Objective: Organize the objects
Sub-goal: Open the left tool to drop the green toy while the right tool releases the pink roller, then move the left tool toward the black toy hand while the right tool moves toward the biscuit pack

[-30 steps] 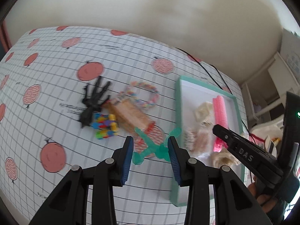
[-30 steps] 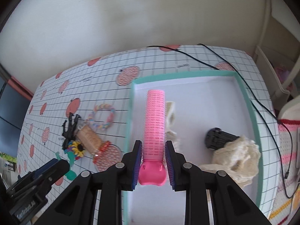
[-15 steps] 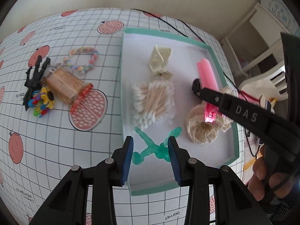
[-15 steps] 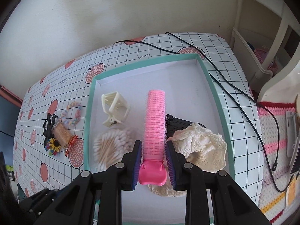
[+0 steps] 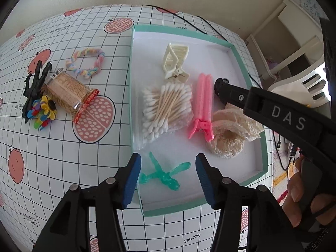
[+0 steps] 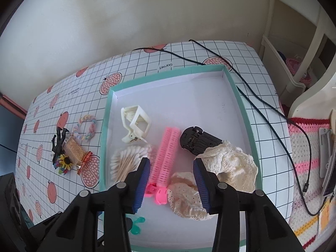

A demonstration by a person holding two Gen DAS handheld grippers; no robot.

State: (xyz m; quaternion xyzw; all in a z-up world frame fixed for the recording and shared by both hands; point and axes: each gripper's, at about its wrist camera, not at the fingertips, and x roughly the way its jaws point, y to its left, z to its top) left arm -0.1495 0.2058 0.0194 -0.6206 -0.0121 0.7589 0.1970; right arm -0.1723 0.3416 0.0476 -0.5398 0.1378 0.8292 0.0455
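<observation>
While both grippers now gape:
Left gripper point(image 5: 168, 168): released green clip point(image 5: 162, 173) into tray point(image 5: 260, 163).
Right gripper point(image 6: 171, 172): dropped pink roller point(image 6: 166, 157); table items remain.

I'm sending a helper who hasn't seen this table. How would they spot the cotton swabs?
Find the teal-rimmed tray on the checked tablecloth. Along its left wall, below the cream hair claw and beside the pink hair roller, lies the bag of cotton swabs. It is the only bundle of thin sticks with white tips.
</observation>
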